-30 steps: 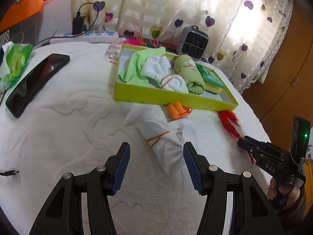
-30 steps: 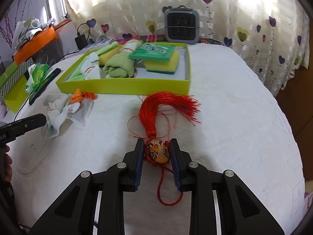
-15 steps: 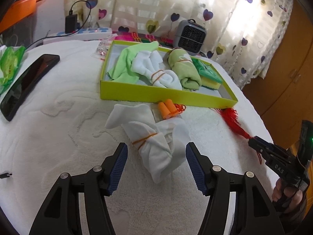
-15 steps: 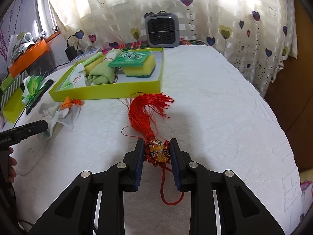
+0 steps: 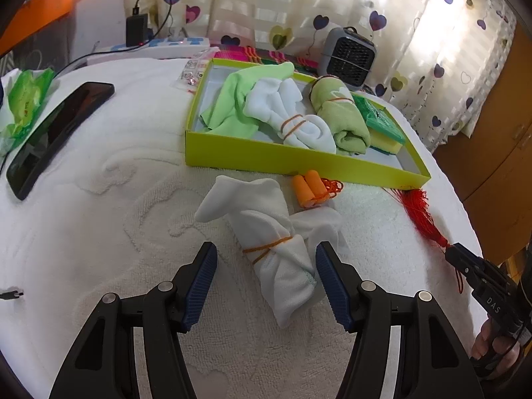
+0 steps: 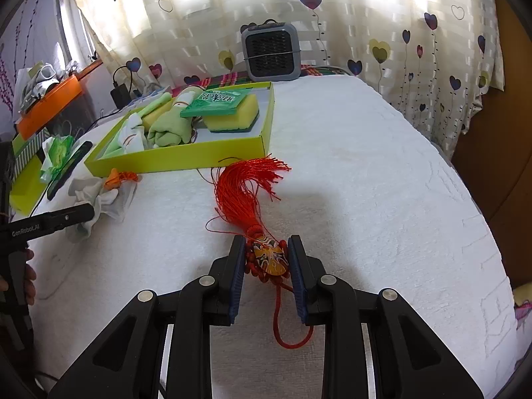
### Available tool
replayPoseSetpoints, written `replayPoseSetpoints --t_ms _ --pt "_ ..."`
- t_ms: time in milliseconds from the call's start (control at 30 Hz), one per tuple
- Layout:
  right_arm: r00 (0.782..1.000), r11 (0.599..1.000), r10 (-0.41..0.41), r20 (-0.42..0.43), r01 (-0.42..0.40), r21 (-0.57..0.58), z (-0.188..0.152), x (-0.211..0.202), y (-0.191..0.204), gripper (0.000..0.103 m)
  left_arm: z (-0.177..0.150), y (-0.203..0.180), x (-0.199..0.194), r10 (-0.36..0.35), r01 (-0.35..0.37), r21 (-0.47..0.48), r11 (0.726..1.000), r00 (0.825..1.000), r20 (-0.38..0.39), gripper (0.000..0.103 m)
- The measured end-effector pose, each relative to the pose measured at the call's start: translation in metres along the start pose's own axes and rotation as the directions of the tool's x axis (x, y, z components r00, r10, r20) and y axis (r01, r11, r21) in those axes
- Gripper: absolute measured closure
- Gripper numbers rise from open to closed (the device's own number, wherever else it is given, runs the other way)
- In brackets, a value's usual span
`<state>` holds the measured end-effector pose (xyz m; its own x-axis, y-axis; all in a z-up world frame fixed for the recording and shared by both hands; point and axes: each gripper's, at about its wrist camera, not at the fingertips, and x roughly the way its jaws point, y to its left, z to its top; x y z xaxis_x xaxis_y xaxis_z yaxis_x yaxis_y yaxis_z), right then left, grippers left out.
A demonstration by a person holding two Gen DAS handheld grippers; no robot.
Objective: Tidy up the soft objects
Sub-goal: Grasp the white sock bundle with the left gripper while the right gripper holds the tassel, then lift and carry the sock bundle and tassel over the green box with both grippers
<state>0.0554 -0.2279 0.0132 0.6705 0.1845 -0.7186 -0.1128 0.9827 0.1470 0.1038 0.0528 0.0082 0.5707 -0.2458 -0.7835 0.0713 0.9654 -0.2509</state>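
**Tassel clamped on the right, white bundle framed on the left**

Your right gripper (image 6: 266, 259) is closed on the painted mask pendant (image 6: 270, 256) of the red tassel ornament (image 6: 246, 193). Gripping the hard pendant rather than the loose threads looks like the sound choice: the fringe trails forward toward the yellow-green box (image 6: 186, 159), and the cord loop hangs slack behind the pads, so nothing should slip free when you lift.

Your left gripper (image 5: 266, 279) stands wide open, with the white cloth bundle (image 5: 269, 249) lying between its fingers and no pad pressing on it yet. The orange rubber band (image 5: 266, 247) cinches the bundle near the middle, which gives you a firm waist to close on.

The box already holds a light green cloth (image 5: 232, 106), a banded white bundle (image 5: 286, 116), a rolled green towel (image 5: 342, 116) and a sponge (image 5: 385, 136) under a green packet. Its bare floor shows mainly at the near right corner, probably where the tassel fits. The orange earplugs (image 5: 309, 189) lie just beside the box wall, outside it.
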Motion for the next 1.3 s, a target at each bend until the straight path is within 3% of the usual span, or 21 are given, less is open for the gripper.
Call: replayPoseSetpoints --t_ms 233,500,1067,1300 --pt "1.0 1.0 0.002 -0.003 -0.002 0.0 -0.001 0.001 0.0 0.076 0.002 0.0 0.001 0.002 -0.002 -0.007 1.0 1.0 0.011 0.042" --pt "1.0 1.0 0.0 -0.005 0.0 -0.002 -0.001 0.001 0.0 0.076 0.002 0.002 0.0 -0.014 0.014 -0.006 1.0 1.0 0.023 0.065" --pt "1.0 1.0 0.003 -0.002 -0.003 -0.004 -0.002 0.001 0.0 0.076 0.0 0.002 -0.003 -0.015 0.015 0.008 1.0 0.999 0.044 0.068" --pt "0.999 0.999 0.054 0.01 -0.054 0.003 -0.002 -0.002 0.002 0.076 0.001 0.0 -0.014 -0.034 0.033 0.009 0.999 0.997 0.074 0.068"
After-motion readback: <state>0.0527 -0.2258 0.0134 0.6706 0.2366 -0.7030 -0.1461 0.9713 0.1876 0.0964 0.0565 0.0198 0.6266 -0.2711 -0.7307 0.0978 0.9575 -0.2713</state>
